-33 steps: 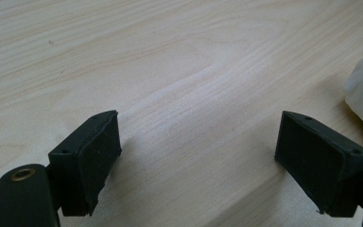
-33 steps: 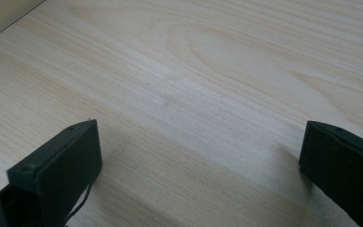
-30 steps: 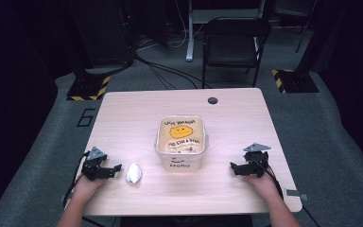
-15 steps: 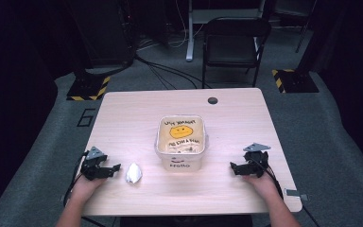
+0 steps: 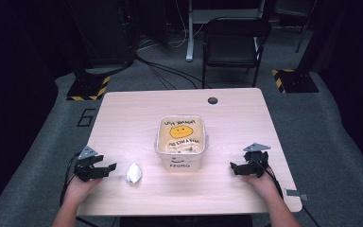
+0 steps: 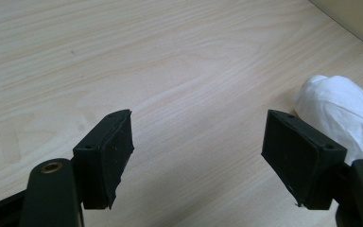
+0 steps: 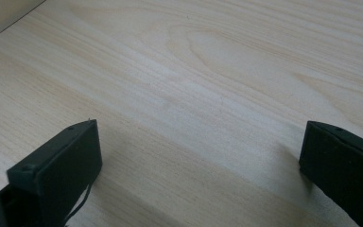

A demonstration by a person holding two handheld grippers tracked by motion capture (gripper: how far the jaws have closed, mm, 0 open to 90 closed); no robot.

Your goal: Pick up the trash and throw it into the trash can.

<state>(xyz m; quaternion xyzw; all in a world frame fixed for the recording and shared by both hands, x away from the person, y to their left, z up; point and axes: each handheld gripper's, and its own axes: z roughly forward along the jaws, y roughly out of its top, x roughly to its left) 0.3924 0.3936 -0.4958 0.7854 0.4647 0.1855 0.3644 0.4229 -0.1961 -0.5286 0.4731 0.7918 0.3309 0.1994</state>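
Observation:
A crumpled white paper wad lies on the wooden table, left of a clear plastic tub with a yellow face and writing inside. My left gripper hovers just left of the wad, pointing at it. Its jaws have just been closing a little but still stand apart with nothing between them. In the left gripper view the wad sits beyond the right jaw, outside the left gripper. My right gripper rests right of the tub, open over bare wood, as the right gripper view shows.
A dark round grommet sits near the table's far edge. A black chair and cables stand on the floor behind the table. A corner of the tub shows at the top left of the right gripper view.
The left gripper has lifted slightly off the table and its jaws have narrowed a little. The right gripper, the wad and the tub have stayed where they were.

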